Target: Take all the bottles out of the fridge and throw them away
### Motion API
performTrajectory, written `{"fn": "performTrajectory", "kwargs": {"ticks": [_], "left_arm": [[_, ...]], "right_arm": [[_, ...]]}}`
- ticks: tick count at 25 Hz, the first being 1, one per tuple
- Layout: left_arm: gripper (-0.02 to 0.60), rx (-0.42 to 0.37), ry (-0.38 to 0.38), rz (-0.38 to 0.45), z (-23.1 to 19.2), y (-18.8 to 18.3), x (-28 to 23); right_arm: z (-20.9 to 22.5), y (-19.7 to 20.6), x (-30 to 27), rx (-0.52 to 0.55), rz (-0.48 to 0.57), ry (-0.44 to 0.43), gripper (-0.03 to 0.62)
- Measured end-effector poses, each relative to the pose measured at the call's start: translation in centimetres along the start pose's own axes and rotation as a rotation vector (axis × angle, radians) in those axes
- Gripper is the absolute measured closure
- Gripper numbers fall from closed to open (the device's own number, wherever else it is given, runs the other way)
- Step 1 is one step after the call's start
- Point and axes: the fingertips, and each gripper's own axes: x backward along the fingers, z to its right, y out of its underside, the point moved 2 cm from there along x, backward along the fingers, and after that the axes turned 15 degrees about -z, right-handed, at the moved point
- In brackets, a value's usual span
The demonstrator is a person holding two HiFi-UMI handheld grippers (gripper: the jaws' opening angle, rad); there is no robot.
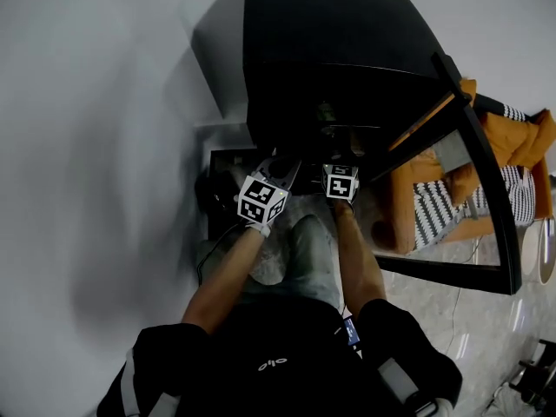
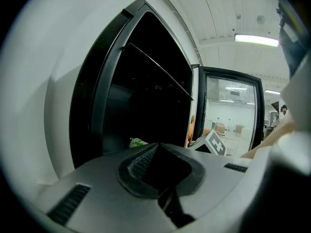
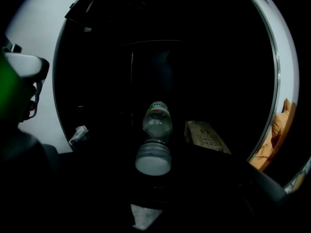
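Note:
A black fridge (image 1: 330,50) stands open, its glass door (image 1: 473,176) swung to the right. Inside, on the dark floor of the fridge, a clear bottle (image 3: 155,130) lies on its side with its white cap towards me. My right gripper (image 3: 154,193) is just in front of that cap, jaws apart and dark, nothing pressed between them. My left gripper (image 2: 158,152) is shut and empty, held at the fridge opening, where a white-and-green bottle end (image 2: 137,142) shows low inside. From the head view both grippers, left (image 1: 276,176) and right (image 1: 340,174), reach into the fridge's bottom.
A small printed carton (image 3: 206,136) lies right of the bottle, and a crumpled wrapper (image 3: 77,135) lies to its left. A white wall (image 1: 95,146) runs along the left. Orange cushions and striped pillows (image 1: 512,146) show beyond the door. The person kneels on the floor.

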Motion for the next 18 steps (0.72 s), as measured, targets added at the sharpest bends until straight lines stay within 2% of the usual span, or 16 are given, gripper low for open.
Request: {"fn": "performTrajectory", "kwargs": {"ticks": [8, 12, 18], "left_arm": [[0.575, -0.010, 0.038, -0.023, 1.9, -2.4, 1.2], [0.575, -0.001, 0.067, -0.051, 4.5, -5.8, 4.0], [0.575, 0.014, 0.096, -0.100, 7.9, -12.5, 10.2]], "right_arm": [[-0.4, 0.7, 4.6, -0.050, -0.015, -0.024, 0.391], [-1.5, 0.8, 10.2, -0.054, -0.064, -0.047, 0.393], [-2.6, -1.4, 20.4, -0.052, -0.153, -0.054, 0.393]]}}
